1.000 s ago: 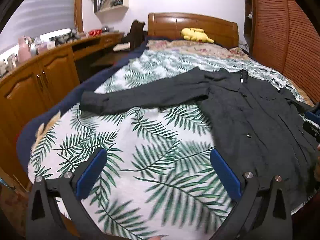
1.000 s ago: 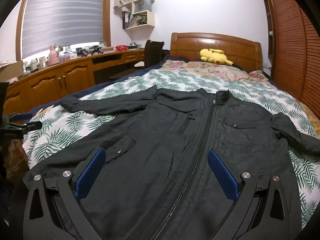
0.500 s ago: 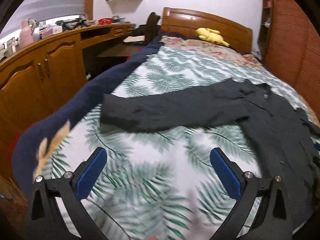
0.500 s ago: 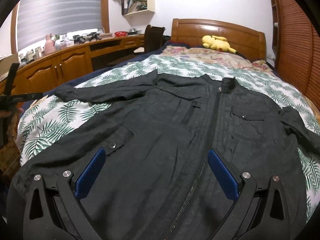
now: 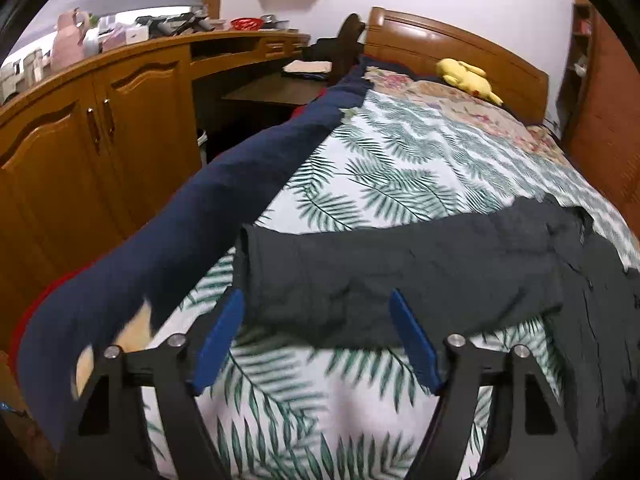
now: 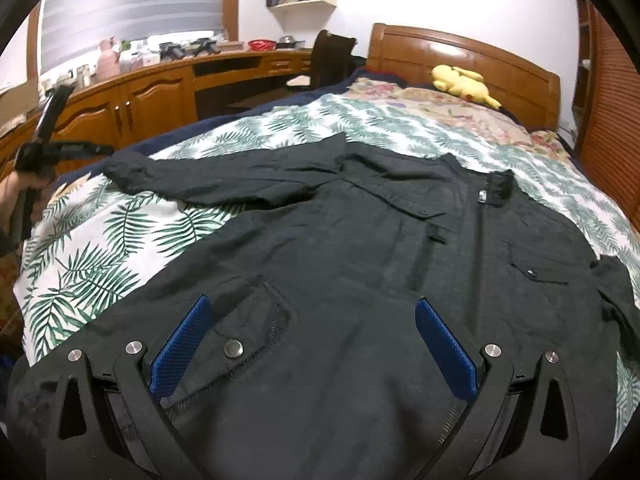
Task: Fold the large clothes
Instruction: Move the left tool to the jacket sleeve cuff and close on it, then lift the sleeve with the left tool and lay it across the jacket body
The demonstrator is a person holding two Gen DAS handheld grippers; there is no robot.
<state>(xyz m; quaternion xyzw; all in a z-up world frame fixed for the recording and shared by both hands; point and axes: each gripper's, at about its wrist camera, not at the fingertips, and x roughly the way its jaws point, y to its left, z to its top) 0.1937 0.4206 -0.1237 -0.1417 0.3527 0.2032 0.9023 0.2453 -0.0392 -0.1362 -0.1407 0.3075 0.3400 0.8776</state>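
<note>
CHANGE: left gripper [image 5: 316,336] has closed in on the jacket sleeve [image 5: 384,276] at frame centre, cuff between spread fingers | STATE: both grippers released; right gripper [image 6: 316,344] over the jacket [image 6: 360,264] hem, lower frame | JUDGEMENT: sleeve grasp imminent, fold not started.

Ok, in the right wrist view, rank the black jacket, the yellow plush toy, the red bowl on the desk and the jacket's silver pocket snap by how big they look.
1. black jacket, by far
2. yellow plush toy, though it sits far back by the headboard
3. red bowl
4. silver pocket snap, which looks close to the bowl in size only because it is near the camera.
</note>
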